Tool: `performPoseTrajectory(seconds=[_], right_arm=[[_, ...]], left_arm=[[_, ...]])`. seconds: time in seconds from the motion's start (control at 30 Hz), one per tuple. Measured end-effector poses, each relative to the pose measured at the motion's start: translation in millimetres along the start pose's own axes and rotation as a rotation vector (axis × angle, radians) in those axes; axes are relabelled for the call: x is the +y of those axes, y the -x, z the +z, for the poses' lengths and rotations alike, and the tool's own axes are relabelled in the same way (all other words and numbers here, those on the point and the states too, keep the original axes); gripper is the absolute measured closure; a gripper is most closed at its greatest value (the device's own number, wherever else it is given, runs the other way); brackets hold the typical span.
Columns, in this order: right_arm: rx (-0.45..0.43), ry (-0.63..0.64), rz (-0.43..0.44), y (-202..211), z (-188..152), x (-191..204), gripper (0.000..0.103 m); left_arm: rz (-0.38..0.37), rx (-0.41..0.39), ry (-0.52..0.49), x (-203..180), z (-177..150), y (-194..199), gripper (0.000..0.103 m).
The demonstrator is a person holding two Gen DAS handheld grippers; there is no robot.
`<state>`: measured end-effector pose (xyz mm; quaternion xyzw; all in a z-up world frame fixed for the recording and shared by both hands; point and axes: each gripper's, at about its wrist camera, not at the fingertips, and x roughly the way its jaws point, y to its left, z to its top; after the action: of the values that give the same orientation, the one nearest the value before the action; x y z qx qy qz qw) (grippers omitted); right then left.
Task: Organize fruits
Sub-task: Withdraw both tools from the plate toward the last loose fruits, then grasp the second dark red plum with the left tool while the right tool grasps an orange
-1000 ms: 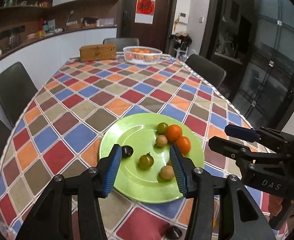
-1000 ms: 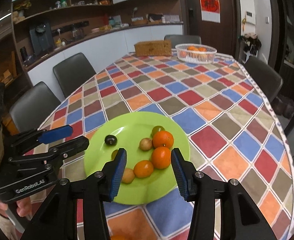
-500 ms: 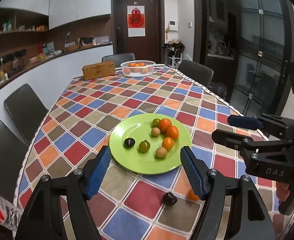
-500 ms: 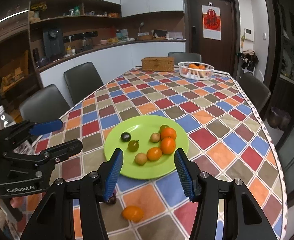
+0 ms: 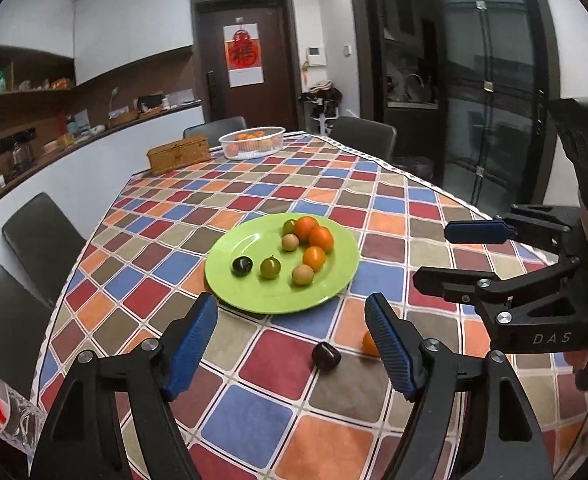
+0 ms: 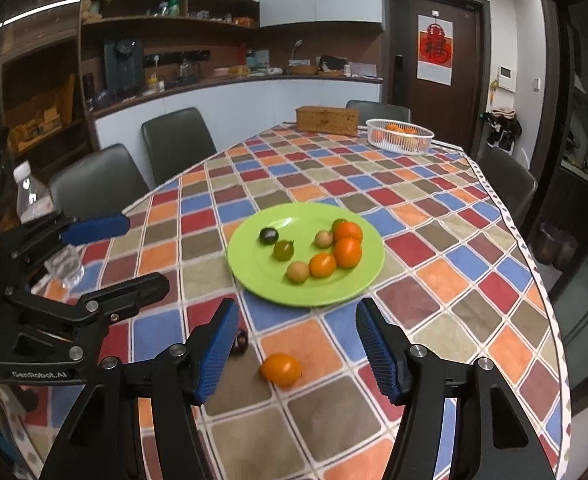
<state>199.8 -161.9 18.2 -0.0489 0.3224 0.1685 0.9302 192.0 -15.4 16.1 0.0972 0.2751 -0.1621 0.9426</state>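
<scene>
On the near half of the desk [image 6: 446,184], your green plate [image 6: 253,276] sits on the checked cloth with bare cloth on every side of it. The desk's right edge curves in close at the near right in the right wrist view; chairs line the left edge. The far end carries a white basket [image 6: 398,135] of oranges and a woven box [image 6: 326,120], well apart from the plate.

Count seven fruits on the plate: three orange ones, among them an orange tomato [image 6: 322,265], two tan ones, one green tomato [image 6: 282,249] and one dark plum [image 6: 269,236]. A further green fruit shows partly behind the oranges, so the tally may be eight. Off the plate, on the cloth near you, lie two more: a loose orange fruit [image 6: 281,369] and a loose dark fruit [image 5: 326,355].

Your left gripper [image 5: 291,344] has just been opening; its fingers [image 5: 191,344] stand wide and grip nothing, with the loose dark fruit lying on the cloth between them. Your right gripper [image 6: 296,346] has likewise been opening; its fingers [image 6: 217,350] are apart and empty, with the loose orange fruit on the cloth between them, untouched. A clear bottle [image 6: 33,196] stands at the far left.
</scene>
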Motion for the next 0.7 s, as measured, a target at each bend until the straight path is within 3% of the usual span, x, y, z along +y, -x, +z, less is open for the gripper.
performPoseTrajectory(seconds=[0.5,0.7], right_arm=[[0.124,0.077,0.044,-32,-27,11,0.041],[0.176,0.092,0.067,-49,-34,12,0.042]], left_arm=[[-0.111,0.065,-0.1,-7,-24,-32,0.028],[-0.155,0.113,-0.153,-12,-33,-51,0.035]])
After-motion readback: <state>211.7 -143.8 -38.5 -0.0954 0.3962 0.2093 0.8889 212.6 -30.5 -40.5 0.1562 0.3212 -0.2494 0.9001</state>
